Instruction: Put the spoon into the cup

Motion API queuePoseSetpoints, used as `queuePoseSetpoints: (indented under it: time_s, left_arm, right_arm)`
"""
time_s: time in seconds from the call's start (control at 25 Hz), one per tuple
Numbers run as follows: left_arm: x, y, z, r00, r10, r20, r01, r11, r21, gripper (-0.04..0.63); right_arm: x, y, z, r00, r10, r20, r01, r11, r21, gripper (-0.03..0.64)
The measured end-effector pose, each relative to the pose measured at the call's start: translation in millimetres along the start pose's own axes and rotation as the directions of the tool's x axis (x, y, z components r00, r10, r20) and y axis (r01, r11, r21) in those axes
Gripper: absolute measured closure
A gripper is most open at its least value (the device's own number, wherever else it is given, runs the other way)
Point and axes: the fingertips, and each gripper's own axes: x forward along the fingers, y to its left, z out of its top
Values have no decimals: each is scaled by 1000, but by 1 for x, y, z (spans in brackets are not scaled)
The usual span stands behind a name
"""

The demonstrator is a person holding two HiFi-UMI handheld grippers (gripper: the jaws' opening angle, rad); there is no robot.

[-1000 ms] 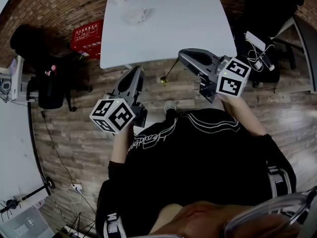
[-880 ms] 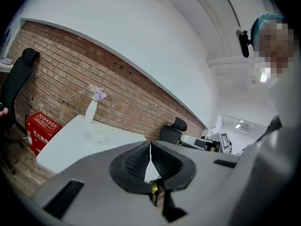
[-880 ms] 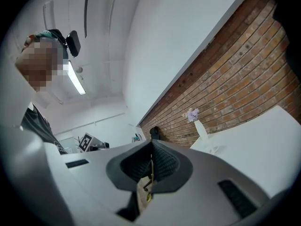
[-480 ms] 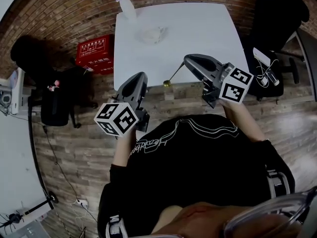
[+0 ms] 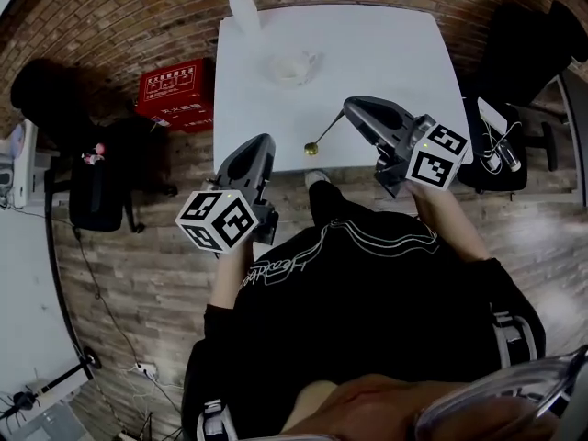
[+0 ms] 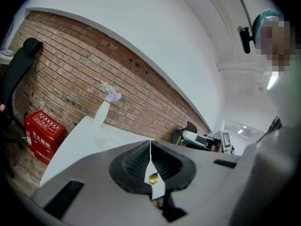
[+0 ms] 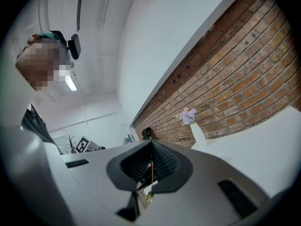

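Presently the spoon is clamped by its handle in the right gripper, whose jaws are pressed together on it. It is a slim, gold-coloured spoon with a thin straight stem and a small round bowl. In the head view it slants down from the gripper's tip toward the person's left, and the bowl hangs over the near edge of the white table. In the right gripper view the stem shows as a fine gold line running down the seam between the dark ribbed pads, with the bowl glinting just below them.

The left gripper is held near the table's front edge, beside the spoon's bowl but apart from it. Its jaws are together with nothing between them. Only a thin sliver of gap remains, and through it the left gripper view catches the gold bowl beyond.

The cup stands farther back on the table, well apart from the spoon. It is pale and almost blends into the tabletop, so its details are hard to read. A white vase with lilac flowers stands at the far left corner, against the brick wall. A red crate sits on the floor left of the table.
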Motion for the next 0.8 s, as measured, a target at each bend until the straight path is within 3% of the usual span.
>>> queuePoseSetpoints:
  time_s: [0.36,0.8]
  left_arm:
    - [38,41,30,999,42,-20,-42,999,-11,588]
    - [105,84,43,996,38,-79,-43,998,-55,588]
  right_arm:
    - [49,-43,19,1000,24,-11,-24,1000,0,618]
    - [90,-115,40,999,3,-33,-2,999,43,618]
